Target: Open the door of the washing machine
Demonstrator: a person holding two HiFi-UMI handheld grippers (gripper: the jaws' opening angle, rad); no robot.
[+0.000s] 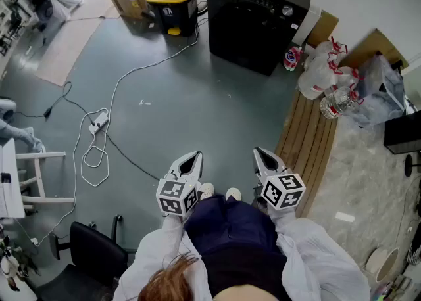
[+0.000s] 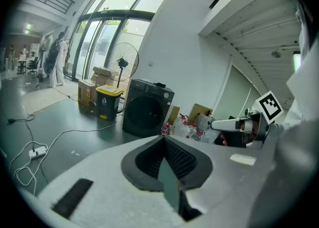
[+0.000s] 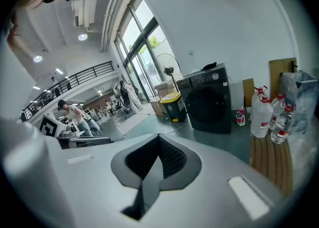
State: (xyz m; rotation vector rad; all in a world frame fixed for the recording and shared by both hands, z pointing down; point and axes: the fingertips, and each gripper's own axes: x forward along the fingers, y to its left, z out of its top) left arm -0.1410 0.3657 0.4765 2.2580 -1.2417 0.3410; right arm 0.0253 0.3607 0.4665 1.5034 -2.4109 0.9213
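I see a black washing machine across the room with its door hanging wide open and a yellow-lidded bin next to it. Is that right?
Not quite: the door is shut. The right gripper view shows the black washing machine across the room, its round door closed, with the yellow-lidded bin next to it.

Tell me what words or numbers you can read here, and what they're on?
Nothing is readable.
On the washing machine: panel marks too small.
On the yellow-lidded bin: sticker too small.
On the bottle beside it: label blurred.
On the marker cubes: black-and-white squares, no letters.
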